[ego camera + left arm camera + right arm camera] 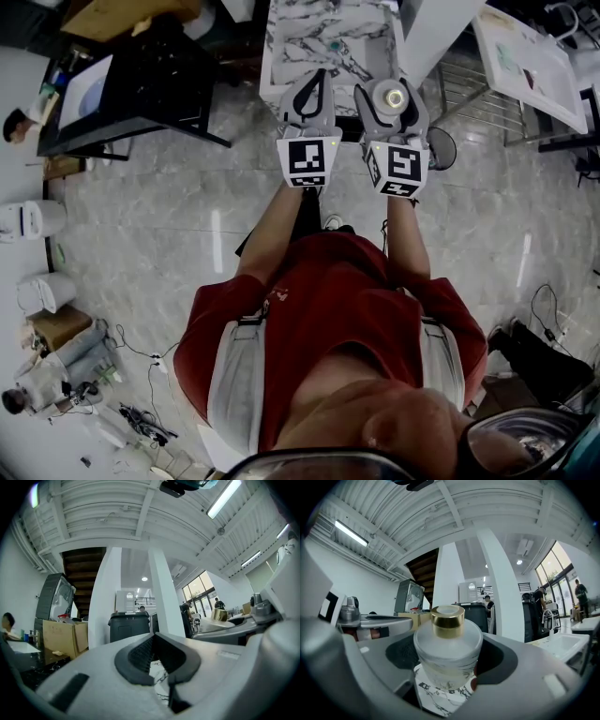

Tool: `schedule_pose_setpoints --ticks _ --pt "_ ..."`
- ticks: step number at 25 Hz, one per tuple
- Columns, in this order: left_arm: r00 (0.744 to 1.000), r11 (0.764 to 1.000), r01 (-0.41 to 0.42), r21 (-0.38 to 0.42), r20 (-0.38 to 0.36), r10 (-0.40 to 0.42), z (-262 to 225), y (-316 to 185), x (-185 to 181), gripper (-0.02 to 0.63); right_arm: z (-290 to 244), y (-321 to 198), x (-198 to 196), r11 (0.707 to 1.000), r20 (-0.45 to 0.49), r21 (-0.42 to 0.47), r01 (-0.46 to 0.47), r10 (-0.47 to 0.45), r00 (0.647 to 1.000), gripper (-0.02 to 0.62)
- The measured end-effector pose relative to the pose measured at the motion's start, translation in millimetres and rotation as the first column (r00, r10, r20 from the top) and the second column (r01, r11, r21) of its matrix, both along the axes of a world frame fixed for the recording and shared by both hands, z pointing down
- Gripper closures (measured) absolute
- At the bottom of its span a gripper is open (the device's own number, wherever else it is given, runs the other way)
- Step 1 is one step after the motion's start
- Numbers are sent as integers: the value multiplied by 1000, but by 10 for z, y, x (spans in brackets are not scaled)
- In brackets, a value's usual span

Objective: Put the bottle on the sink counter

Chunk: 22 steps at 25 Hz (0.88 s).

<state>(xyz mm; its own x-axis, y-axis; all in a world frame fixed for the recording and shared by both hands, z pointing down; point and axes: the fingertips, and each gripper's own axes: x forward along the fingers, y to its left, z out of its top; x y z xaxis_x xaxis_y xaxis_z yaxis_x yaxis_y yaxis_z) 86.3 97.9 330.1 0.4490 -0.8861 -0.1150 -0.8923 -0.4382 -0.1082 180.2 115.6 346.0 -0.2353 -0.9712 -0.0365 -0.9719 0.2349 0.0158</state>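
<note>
While the marble counter (291, 47) lies just ahead, the right gripper (394, 92) hugs the frosted bottle (447, 656) round its fat middle and holds it upright in the air. The left gripper (314, 89) is pinched closed on nothing. The bottle looks hard, smooth, slippery and easy to break, so grip the wide body, not the little gold cap (447, 619)

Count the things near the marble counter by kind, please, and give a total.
Grippers: 2, the left gripper and the right gripper
Bottles: 1, the bottle held by the right gripper
Counters: 1, the sink counter
Total: 4
</note>
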Motion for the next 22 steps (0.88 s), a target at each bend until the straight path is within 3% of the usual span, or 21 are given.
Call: schedule_pose_setpoints --ticks 14,22 --pt "1000 1000 -2 8 -11 2 16 -534 -219 603 -23 -529 -218 1000 -19 15 -3 4 1000 258" --pt "1000 1000 -13 4 -23 13 -28 -1131 -418 603 -58 -1109 -429 1000 -36 4 -7 7 999 258"
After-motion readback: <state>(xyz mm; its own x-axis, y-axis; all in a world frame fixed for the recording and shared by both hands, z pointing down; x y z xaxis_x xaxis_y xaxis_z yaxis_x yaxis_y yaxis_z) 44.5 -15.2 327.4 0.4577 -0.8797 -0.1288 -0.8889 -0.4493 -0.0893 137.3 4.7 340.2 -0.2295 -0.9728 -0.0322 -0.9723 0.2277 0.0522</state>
